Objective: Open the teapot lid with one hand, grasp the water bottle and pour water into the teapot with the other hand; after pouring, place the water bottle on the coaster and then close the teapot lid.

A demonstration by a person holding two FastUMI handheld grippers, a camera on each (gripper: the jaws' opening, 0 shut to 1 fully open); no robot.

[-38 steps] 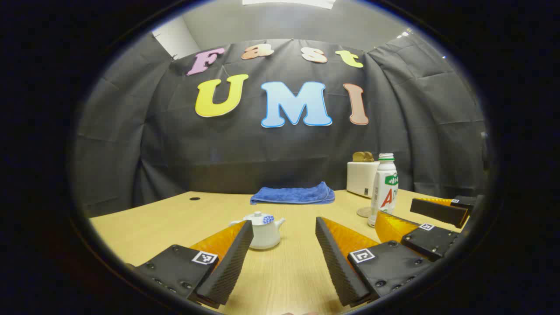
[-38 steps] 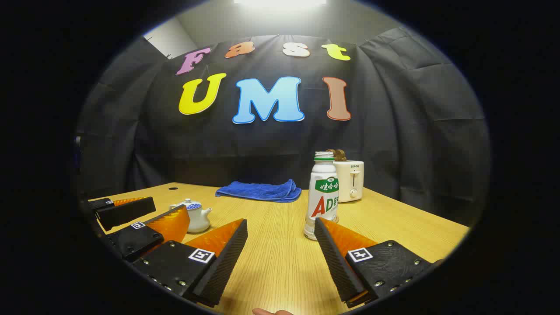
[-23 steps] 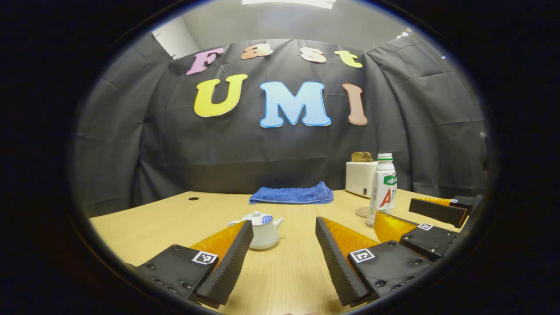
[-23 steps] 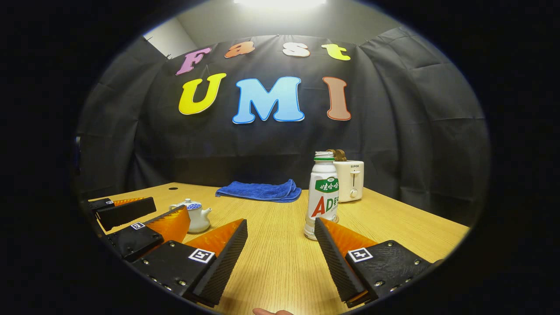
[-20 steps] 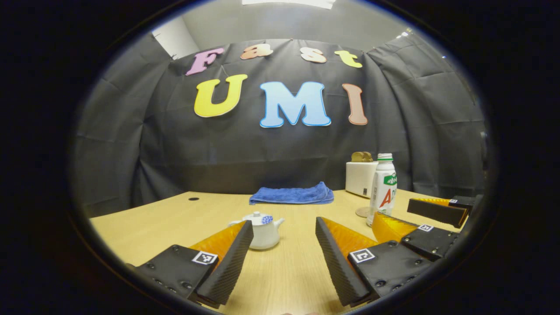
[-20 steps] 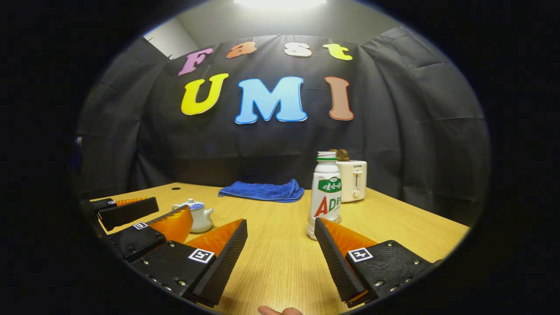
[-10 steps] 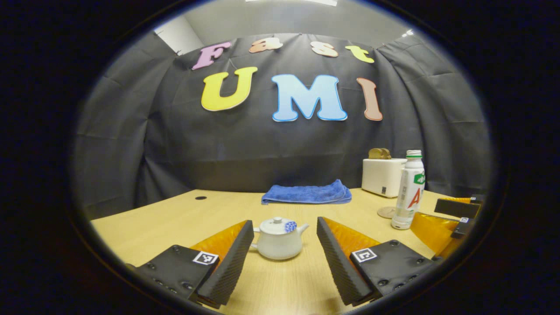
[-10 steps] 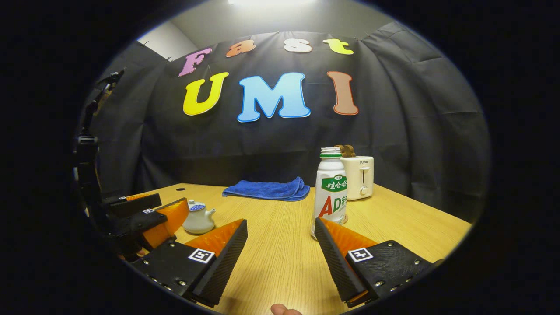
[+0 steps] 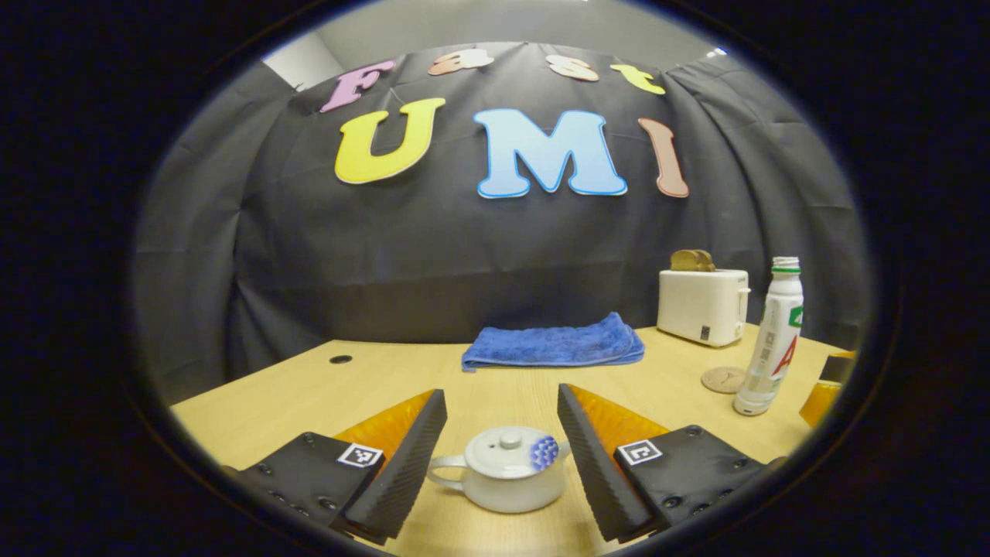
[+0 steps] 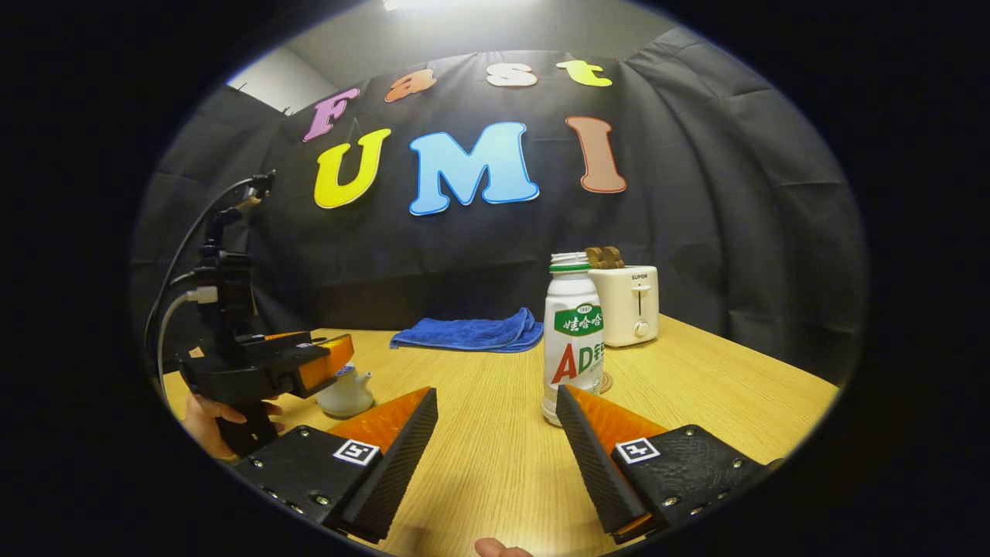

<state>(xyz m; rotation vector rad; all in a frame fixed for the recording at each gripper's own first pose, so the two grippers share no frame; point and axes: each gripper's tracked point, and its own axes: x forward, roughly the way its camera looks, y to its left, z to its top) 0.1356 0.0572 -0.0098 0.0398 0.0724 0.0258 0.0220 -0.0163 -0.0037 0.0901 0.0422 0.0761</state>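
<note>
A small white teapot (image 9: pixel 503 472) with a blue pattern stands on the wooden table (image 9: pixel 309 394), its lid on. My left gripper (image 9: pixel 501 393) is open, and the pot sits low between its two fingers without touching them. In the right gripper view the teapot (image 10: pixel 344 393) is partly behind the left gripper (image 10: pixel 332 360), which a hand (image 10: pixel 205 422) holds. A white bottle (image 10: pixel 574 340) with a green band stands upright just beyond the right finger of my open right gripper (image 10: pixel 496 391). A round coaster (image 9: pixel 723 379) lies beside the bottle (image 9: pixel 769 340).
A folded blue cloth (image 9: pixel 553 348) lies at the back of the table. A white toaster (image 9: pixel 702 305) with bread in it stands at the back right, behind the bottle. Bare wood (image 10: pixel 479 464) stretches between the teapot and the bottle.
My left gripper has gone forward and risen, so the teapot now lies between its fingers. The right gripper has edged closer to the bottle. Both stayed open.
</note>
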